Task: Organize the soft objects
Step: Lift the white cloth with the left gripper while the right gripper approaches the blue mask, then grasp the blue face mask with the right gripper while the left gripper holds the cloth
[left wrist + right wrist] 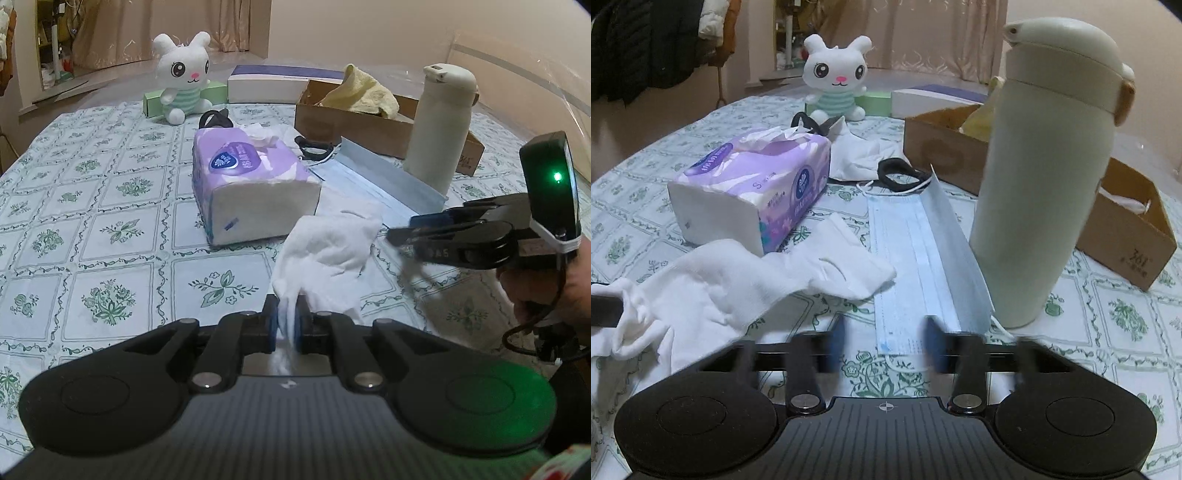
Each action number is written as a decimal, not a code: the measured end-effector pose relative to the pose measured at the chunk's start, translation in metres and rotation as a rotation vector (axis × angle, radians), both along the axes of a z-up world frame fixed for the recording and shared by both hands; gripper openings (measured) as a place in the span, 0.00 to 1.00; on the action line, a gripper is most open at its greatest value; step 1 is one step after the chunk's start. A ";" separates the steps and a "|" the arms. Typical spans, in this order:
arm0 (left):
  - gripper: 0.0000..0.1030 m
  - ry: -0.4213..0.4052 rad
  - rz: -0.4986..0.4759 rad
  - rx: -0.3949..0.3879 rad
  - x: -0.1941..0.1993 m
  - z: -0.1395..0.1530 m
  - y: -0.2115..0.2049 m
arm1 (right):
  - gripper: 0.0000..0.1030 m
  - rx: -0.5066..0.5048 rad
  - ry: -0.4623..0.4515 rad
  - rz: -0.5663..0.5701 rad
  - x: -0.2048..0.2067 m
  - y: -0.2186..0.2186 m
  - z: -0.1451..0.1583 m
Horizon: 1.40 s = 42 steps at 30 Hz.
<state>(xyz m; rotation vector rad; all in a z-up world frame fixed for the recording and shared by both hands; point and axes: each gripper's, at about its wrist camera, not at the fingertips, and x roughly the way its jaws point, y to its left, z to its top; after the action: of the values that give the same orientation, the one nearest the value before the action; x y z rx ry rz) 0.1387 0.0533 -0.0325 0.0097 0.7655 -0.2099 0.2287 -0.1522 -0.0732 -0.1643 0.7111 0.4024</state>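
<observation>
One white sock point(328, 254) is pinched at its cuff in the left gripper point(286, 325) above the tablecloth point(110, 221), beside the tissue pack point(251, 184); the right gripper point(884, 347), narrowed and empty, is best closed on the toe.

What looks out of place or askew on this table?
One long edge of the blue face mask is folded up against the cream bottle. A second white sock lies crumpled behind the tissue pack.
</observation>
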 end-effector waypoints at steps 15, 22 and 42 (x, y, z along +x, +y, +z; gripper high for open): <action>0.52 -0.030 0.011 -0.023 -0.010 0.005 -0.006 | 0.04 0.059 0.147 0.018 -0.077 -0.035 0.017; 0.64 -0.022 0.021 0.012 -0.003 0.000 -0.019 | 0.39 0.077 0.152 0.079 -0.109 -0.043 0.022; 0.14 0.001 -0.005 0.160 -0.004 -0.001 -0.031 | 0.57 0.132 0.091 0.008 -0.088 -0.065 0.028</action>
<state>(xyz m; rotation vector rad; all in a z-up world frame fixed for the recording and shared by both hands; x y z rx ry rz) 0.1350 0.0228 -0.0340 0.1631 0.7817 -0.1535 0.1406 -0.2171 -0.0449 -0.0245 0.7709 0.4648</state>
